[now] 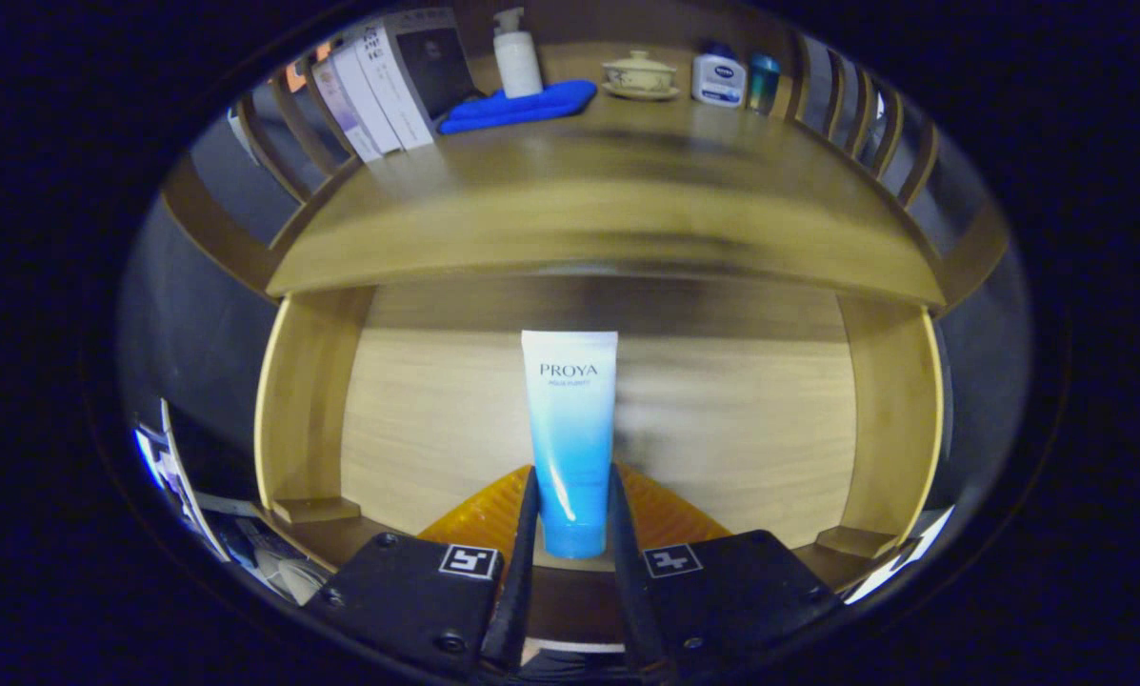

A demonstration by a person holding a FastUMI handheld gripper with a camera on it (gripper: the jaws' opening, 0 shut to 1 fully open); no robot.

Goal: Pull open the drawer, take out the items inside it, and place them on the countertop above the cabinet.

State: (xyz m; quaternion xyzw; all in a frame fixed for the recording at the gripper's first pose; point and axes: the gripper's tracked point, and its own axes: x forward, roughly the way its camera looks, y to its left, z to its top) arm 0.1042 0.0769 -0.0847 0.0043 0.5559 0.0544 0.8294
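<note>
A white-to-blue cosmetic tube (570, 438) stands up between my fingers, and my gripper (572, 510) is shut on its lower blue end. Behind and below it lies the open wooden drawer (308, 410), its pale floor showing on both sides of the tube. Beyond the drawer the wooden countertop (608, 200) stretches away above the cabinet. The picture of the countertop and drawer floor is smeared by motion.
At the back of the countertop stand several books (379, 81), a blue cloth (522, 105) with a white pump bottle (517, 57), a lidded ceramic bowl (639, 74), a white bottle (718, 78) and a teal bottle (762, 81). Wooden rails (865, 114) fence both sides.
</note>
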